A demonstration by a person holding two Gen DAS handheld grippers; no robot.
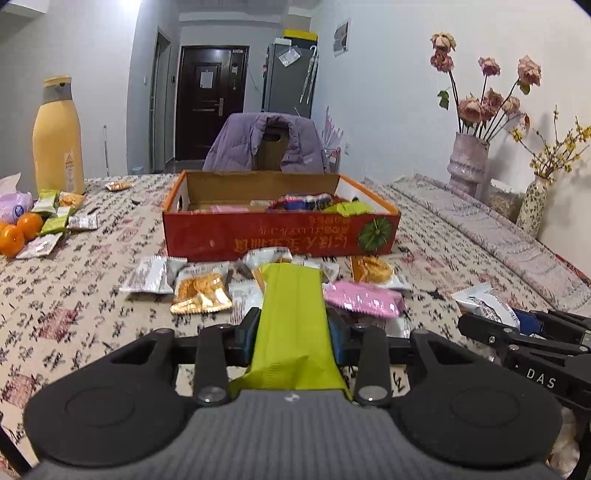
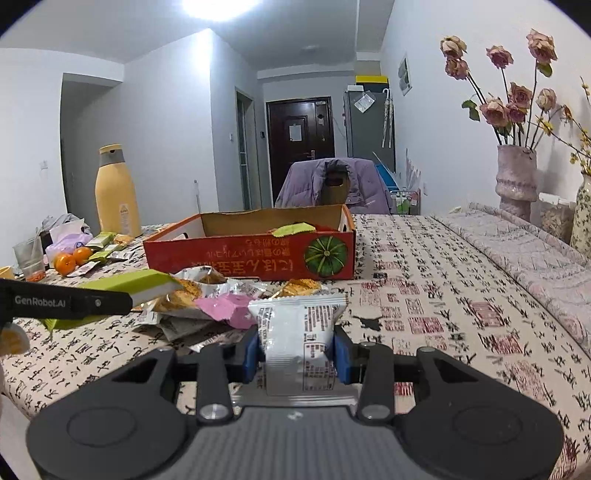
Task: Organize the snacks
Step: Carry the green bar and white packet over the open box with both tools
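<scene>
You can read "DAS" in white capitals on the black body of the right gripper (image 1: 524,328), seen from the left wrist view. "GenRobot.AI" stands in white on the black arm of the left gripper (image 2: 110,301), seen from the right wrist view. The red cardboard box with a green pumpkin picture (image 2: 255,256) carries yellow East Asian characters printed upside down; you cannot make them out. The fine print on the white foil snack packet (image 2: 301,345) is too small to read.

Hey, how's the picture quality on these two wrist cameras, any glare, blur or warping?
Left wrist view: the green packet in the left tool and the loose snacks near it look soft; walls bow from the fisheye, corners dark. Right wrist view: the ceiling light blows out to white glare; the print on the white packet in the right tool is too blurred to read.
</scene>
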